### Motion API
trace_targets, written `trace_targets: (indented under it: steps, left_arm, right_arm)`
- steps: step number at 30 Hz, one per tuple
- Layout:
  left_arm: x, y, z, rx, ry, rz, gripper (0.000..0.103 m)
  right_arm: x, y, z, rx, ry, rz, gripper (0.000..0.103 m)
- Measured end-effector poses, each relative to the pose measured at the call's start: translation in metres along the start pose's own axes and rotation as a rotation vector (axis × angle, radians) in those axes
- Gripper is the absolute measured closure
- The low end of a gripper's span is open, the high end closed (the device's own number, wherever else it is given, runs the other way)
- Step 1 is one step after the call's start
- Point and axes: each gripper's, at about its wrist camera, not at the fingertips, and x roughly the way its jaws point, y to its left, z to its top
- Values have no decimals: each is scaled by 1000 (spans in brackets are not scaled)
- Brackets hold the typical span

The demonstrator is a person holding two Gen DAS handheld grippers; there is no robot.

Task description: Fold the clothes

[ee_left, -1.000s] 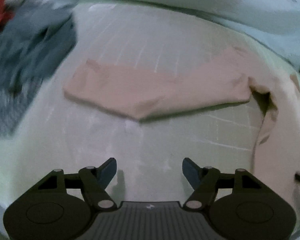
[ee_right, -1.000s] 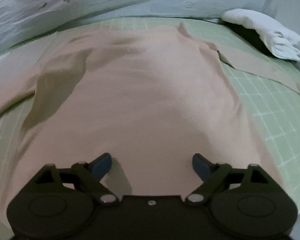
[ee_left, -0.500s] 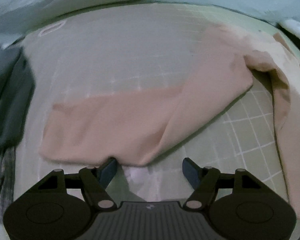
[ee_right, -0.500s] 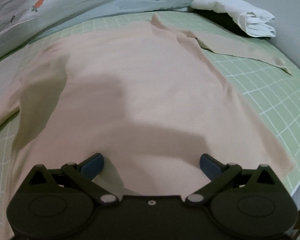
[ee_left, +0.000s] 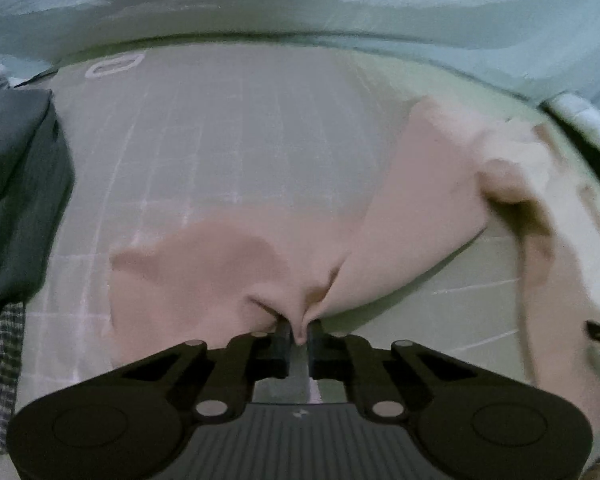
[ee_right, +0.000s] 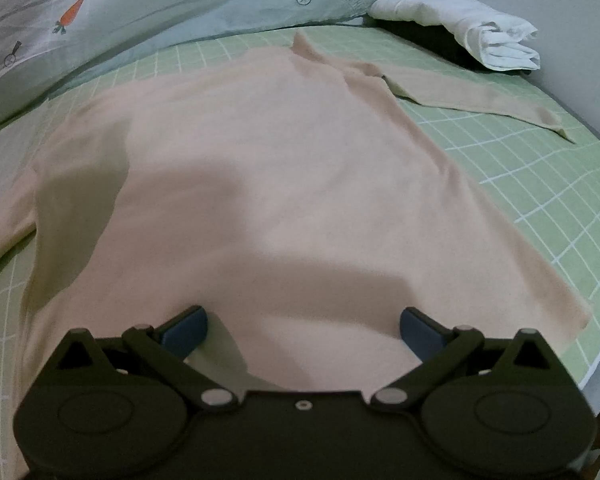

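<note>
My left gripper [ee_left: 299, 334] pinches the beige knit long-sleeved top's [ee_right: 284, 184] sleeve for folding inward; right gripper [ee_right: 303, 330] jaws spread (hovering over hem).

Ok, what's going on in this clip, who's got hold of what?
A person is folding a beige long-sleeved top spread on a green grid mat. The left hand-held gripper is shut on the top's left sleeve, pinching its near edge at the bend. The right hand-held gripper is open above the body of the top, holding nothing. The other sleeve lies flat, and folded white cloth sits at the far corner.
</note>
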Motion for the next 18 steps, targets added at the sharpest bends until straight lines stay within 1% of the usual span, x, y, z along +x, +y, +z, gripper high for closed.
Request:
trace_targets:
  steps: [2, 5, 8, 9, 10, 11, 14, 17, 18]
  left_arm:
    - [-16, 2, 5, -48, -23, -81, 95]
    - [-37, 10, 13, -148, -56, -193, 95]
    - [-47, 34, 23, -320, -85, -287, 95]
    - [-46, 42, 26, -360, -98, -294, 95]
    - [-46, 50, 29, -394, -112, -293, 95]
    - [-43, 57, 32, -411, -129, -270, 95]
    - [-23, 77, 39, -445, -153, -134, 95]
    - [-2, 94, 40, -502, -125, -60, 94]
    - [1, 98, 39, -501, -118, -35, 92]
  right_arm:
    - [0, 0, 0, -4, -2, 3, 0]
    - [1, -2, 1, -16, 6, 14, 0]
    - [0, -3, 1, -28, 8, 24, 0]
    - [0, -3, 0, -32, 7, 27, 0]
    - [0, -3, 0, -31, 4, 27, 0]
    - [0, -2, -1, -30, 1, 26, 0]
    - [-1, -1, -3, -28, -4, 25, 0]
    - [0, -1, -2, -28, -4, 25, 0]
    - [0, -1, -2, -28, -4, 25, 0]
